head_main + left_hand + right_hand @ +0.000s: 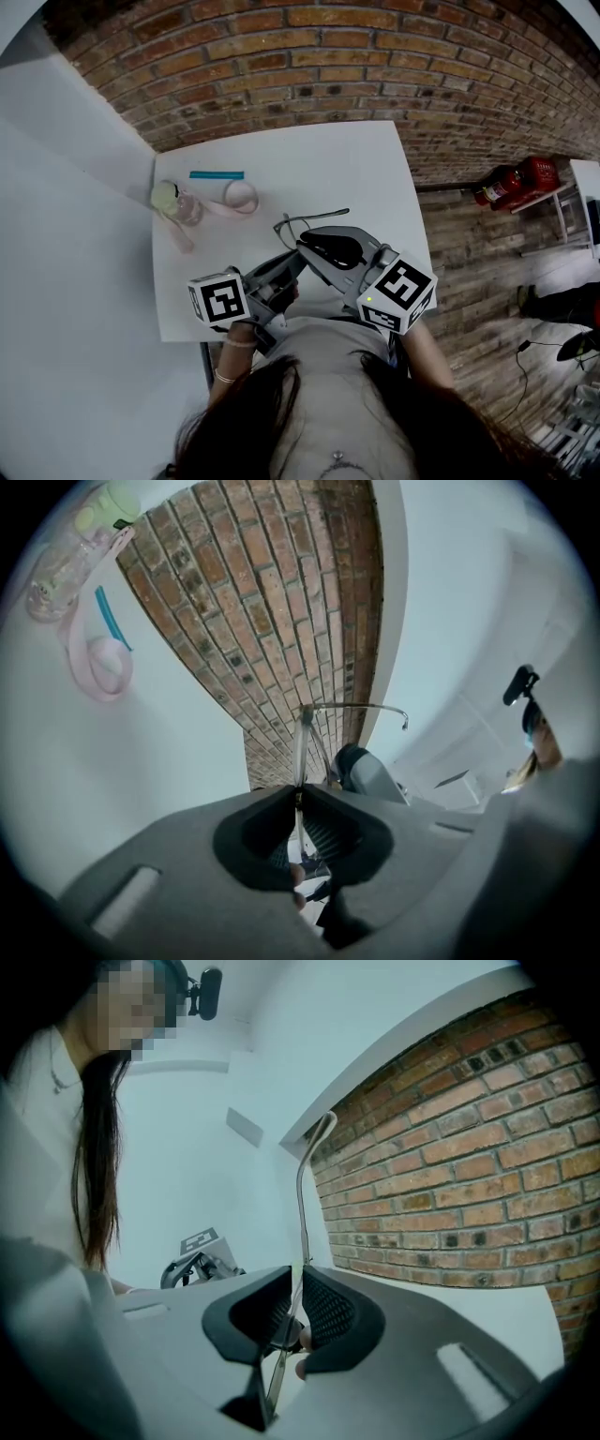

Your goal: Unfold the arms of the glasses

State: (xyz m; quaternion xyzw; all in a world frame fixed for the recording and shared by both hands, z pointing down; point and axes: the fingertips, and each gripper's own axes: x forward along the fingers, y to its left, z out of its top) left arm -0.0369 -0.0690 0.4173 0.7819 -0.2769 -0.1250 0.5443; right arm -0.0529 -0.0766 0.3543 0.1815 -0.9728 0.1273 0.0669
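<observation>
Thin metal-framed glasses (314, 218) hang in the air over the near part of the white table (375, 169), held between both grippers. In the left gripper view my left gripper (298, 799) is shut on a thin part of the glasses (301, 742), and one arm (366, 706) runs off to the right with its tip curved down. In the right gripper view my right gripper (298, 1283) is shut on another thin wire of the glasses (302, 1194), which rises to a bent end. The head view shows the left gripper (292, 265) and right gripper (309, 242) close together.
A clear pinkish bottle with a pale green cap (173, 202) lies at the table's left, with a pink strap loop (240, 197) and a blue stick (217, 174) beside it. A brick wall (309, 66) backs the table. A red fire extinguisher (511, 183) lies on the floor at right.
</observation>
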